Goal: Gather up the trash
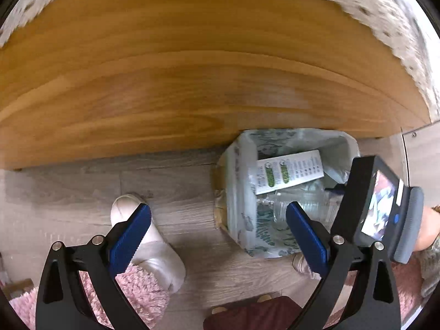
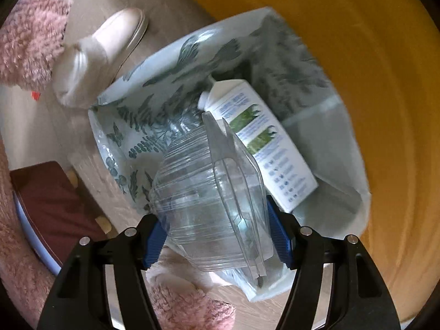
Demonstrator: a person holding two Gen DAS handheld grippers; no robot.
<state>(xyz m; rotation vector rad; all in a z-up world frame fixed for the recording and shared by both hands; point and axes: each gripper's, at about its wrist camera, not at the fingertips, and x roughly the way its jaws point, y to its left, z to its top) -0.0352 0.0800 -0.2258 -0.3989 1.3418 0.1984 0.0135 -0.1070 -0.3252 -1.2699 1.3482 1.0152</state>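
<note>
Clamped between the blue pads of the right gripper [image 2: 217,236] was a clear ribbed plastic clamshell container [image 2: 209,209], hanging right over the mouth of the leaf-printed white bin bag [image 2: 154,101]! Inside the bag lay a white carton with green panels [image 2: 264,148], up against the far wall. Over on the other side, the left gripper [image 1: 218,233] stood wide and empty above the grey wood-look floor [image 1: 187,192], just beside the bag's near edge.

Leaf-print bin bag [image 2: 176,63]; white-green carton [image 2: 264,143].
</note>
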